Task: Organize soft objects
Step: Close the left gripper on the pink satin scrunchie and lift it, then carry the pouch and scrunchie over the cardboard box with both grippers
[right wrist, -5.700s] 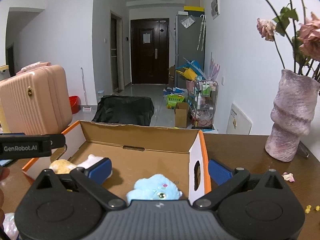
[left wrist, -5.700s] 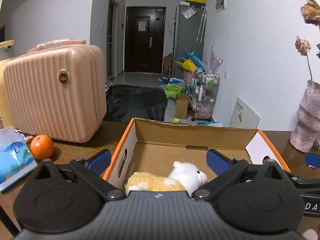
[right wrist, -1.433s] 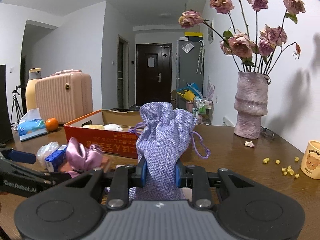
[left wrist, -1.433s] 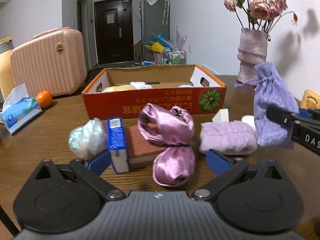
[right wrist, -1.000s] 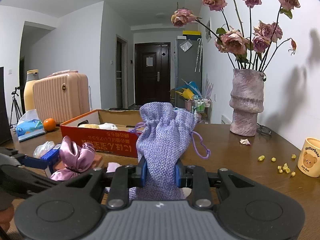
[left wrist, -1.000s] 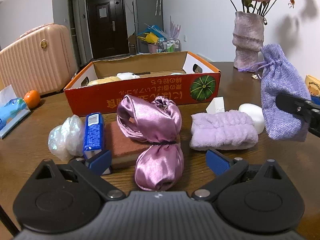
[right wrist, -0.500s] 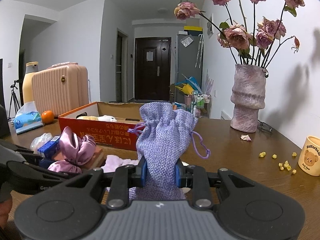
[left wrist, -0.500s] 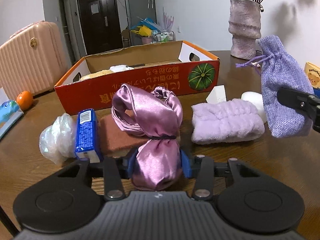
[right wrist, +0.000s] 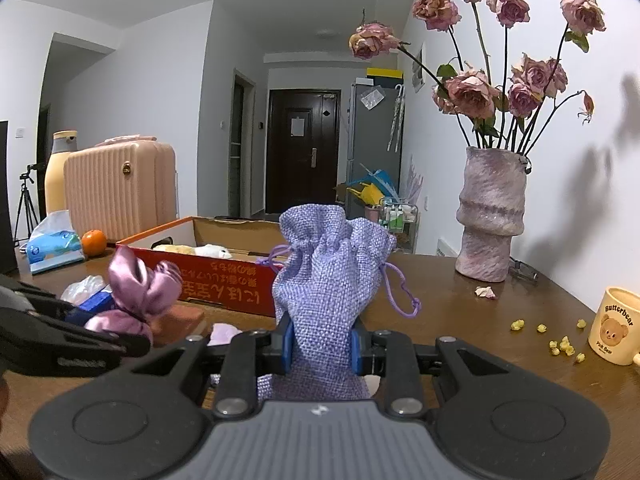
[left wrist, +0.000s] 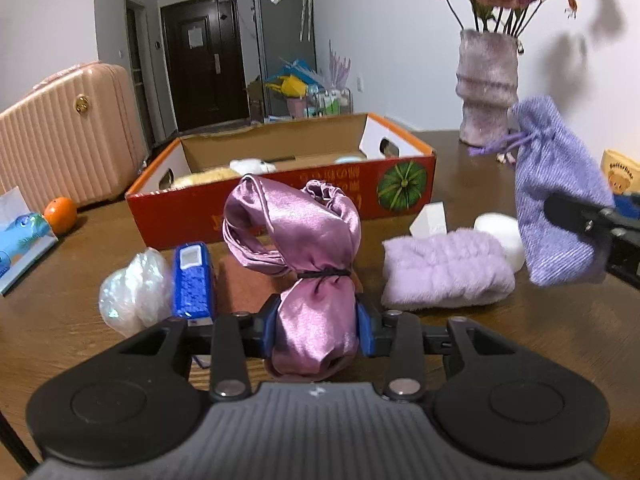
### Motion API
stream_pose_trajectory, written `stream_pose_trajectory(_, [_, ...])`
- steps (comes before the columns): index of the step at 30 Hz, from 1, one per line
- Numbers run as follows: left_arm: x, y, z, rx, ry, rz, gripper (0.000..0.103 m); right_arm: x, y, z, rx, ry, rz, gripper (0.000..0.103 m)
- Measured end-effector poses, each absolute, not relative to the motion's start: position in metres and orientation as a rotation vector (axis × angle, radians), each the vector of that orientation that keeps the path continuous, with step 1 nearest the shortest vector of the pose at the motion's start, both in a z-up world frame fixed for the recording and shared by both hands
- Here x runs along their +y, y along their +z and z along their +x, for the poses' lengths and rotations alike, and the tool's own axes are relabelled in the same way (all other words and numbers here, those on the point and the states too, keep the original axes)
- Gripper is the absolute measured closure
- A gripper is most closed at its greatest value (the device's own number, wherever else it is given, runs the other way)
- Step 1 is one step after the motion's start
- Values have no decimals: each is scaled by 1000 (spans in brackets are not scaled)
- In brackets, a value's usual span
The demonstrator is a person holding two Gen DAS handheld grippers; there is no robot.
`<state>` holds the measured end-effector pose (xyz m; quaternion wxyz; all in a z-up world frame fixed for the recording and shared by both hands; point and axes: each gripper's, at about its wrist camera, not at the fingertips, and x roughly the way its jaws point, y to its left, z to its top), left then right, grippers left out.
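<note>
My left gripper (left wrist: 318,322) is shut on a pink satin scrunchie (left wrist: 304,248), held just above the table; it also shows in the right wrist view (right wrist: 136,288). My right gripper (right wrist: 322,346) is shut on a lavender drawstring pouch (right wrist: 326,280), held above the table; the pouch shows at the right of the left wrist view (left wrist: 556,204). An open orange cardboard box (left wrist: 280,196) stands behind, with a yellow-and-white plush (left wrist: 224,172) inside. A fluffy lilac headband (left wrist: 444,268) lies on the table.
A brown sponge (left wrist: 248,284), blue packet (left wrist: 192,276), crinkled plastic ball (left wrist: 134,292) and white foam pieces (left wrist: 500,228) lie near the box. A vase of roses (right wrist: 490,216), bear mug (right wrist: 614,326), orange (left wrist: 60,214), tissue pack (left wrist: 20,236) and pink suitcase (left wrist: 68,140) stand around.
My left gripper closed on the pink scrunchie half a second ago and has now lifted it slightly. The right gripper keeps holding the lavender pouch, raised a little.
</note>
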<state>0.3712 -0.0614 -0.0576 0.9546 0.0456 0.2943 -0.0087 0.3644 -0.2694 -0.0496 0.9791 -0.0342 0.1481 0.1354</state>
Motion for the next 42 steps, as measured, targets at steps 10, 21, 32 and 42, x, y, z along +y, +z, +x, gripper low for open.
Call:
stream_pose_trajectory(10, [-52, -33, 346, 504, -29, 42, 64, -262, -46, 356, 270, 255, -35, 77])
stream_pose_trajectory(21, [-32, -7, 321, 409, -38, -19, 64, -241, -41, 347, 236, 275, -4, 77])
stream_pose_trajectory(32, [-15, 10, 319, 338, -6, -43, 64, -216, -31, 351, 201, 295, 9, 77])
stream_pose_trajectory(42, [13, 25, 341, 301, 52, -80, 64, -184, -16, 366, 170, 308, -2, 77])
